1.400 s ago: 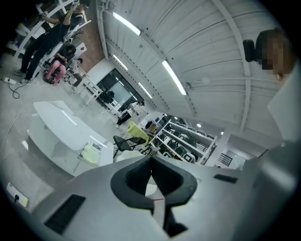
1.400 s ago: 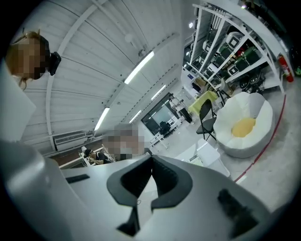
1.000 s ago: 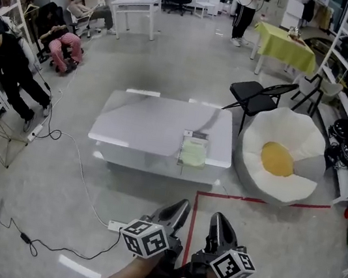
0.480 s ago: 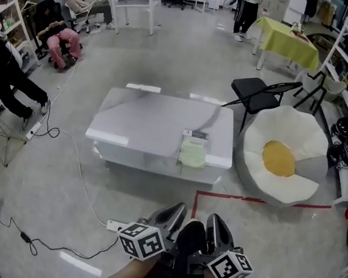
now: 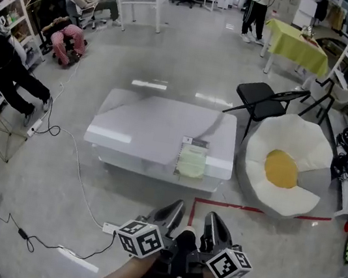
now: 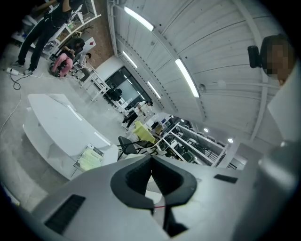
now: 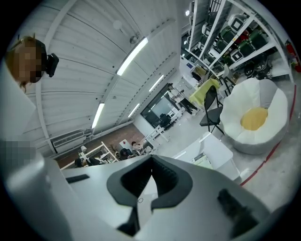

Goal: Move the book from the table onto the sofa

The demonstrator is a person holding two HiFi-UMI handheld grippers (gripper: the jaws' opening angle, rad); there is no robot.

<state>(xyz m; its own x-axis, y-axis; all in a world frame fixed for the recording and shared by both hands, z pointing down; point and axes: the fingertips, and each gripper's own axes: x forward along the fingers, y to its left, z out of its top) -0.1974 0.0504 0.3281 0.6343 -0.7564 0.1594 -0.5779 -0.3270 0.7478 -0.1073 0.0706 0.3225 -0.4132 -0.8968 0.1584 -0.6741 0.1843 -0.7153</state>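
Head view: we see the thin pale-green book (image 5: pixel 191 161) lying flat at the near right edge of the low white surface (image 5: pixel 142 130), apart from the white egg-shaped beanbag sofa with a yellow centre (image 5: pixel 283 168). A black folding chair (image 5: pixel 260 97) stands behind the sofa, and a red tape line (image 5: pixel 248 208) crosses the floor before it. The left tongs (image 5: pixel 171 212) and right tongs (image 5: pixel 211 222) hover side by side, short of the surface.

Left gripper view: the left tongs (image 6: pixel 151 160) are pressed together, empty.

Right gripper view: the right tongs (image 7: pixel 151 160) are likewise together, holding nothing.
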